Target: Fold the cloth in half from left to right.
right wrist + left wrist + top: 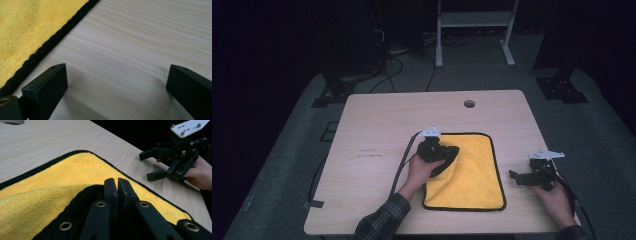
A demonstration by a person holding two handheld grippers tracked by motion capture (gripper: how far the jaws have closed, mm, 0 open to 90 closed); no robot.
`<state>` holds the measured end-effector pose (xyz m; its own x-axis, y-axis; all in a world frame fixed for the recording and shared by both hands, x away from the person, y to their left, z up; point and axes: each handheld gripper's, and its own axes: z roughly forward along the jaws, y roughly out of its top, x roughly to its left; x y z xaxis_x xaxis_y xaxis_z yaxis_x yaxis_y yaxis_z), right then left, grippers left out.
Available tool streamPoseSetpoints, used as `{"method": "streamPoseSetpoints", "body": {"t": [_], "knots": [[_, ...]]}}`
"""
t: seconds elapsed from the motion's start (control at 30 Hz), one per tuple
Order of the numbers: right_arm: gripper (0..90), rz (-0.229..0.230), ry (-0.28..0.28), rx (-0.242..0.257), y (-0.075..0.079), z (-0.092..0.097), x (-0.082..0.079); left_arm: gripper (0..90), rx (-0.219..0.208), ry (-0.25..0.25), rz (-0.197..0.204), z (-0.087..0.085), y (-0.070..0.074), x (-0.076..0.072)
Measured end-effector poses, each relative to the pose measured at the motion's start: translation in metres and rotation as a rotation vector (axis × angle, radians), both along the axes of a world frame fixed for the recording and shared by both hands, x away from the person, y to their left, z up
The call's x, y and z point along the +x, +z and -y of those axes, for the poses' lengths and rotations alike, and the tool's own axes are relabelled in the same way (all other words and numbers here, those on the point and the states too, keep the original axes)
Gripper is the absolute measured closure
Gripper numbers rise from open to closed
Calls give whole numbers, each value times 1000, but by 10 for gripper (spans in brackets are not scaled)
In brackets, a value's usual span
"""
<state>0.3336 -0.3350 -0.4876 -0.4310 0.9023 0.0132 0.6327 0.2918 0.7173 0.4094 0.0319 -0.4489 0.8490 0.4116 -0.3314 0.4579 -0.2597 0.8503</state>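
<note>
A yellow cloth (pixel 472 172) with a black sewn border lies flat on the near-centre of the light wooden table (pixel 377 125), a little to the right of the middle. Its left portion is lifted and folded over toward the right, so a thick yellow fold rises where the left gripper (pixel 451 152) sits. In the left gripper view the fold (pixel 37 202) bulges up at the lower left, and the black border of the cloth curls in right beneath the jaws.

The left gripper is over the upper left part of the cloth, held in the person's left hand (pixel 422 170), whose plaid sleeve (pixel 384 220) comes in from the bottom edge. Its two jaws are pressed together, with only a thin slit between the tips; they appear to pinch the edge of the cloth, though the cloth between the pads themselves cannot be made out.

The right gripper (pixel 518 177) rests off the cloth, just beside its right border, above bare wood, in the person's right hand (pixel 557 197). Its jaws are spread wide with nothing between them; in the right gripper view the cloth's black edge (pixel 50 42) runs past the left jaw, apart from it.

A round hole (pixel 469 103) is cut in the far part of the tabletop, well apart from the cloth.
</note>
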Motion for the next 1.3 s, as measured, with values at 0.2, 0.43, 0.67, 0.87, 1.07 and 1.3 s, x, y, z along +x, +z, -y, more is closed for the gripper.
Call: {"method": "streamPoseSetpoints", "body": {"t": [0.2, 0.43, 0.67, 0.87, 1.07, 1.3], "knots": [[28, 0, 0, 0, 0, 0, 0, 860, -7, -22, -3, 17, 1, 3], [28, 0, 0, 0, 0, 0, 0, 860, -8, -54, -13, 37, 0, 4], [28, 0, 0, 0, 0, 0, 0, 860, -15, -87, -22, 58, 0, 5], [28, 0, 0, 0, 0, 0, 0, 860, 4, -102, -25, 79, -4, 7], [28, 0, 0, 0, 0, 0, 0, 860, 20, -109, -44, 96, -9, 10], [28, -1, 0, 0, 0, 0, 0, 860, 48, -110, -61, 110, -21, 13]]}}
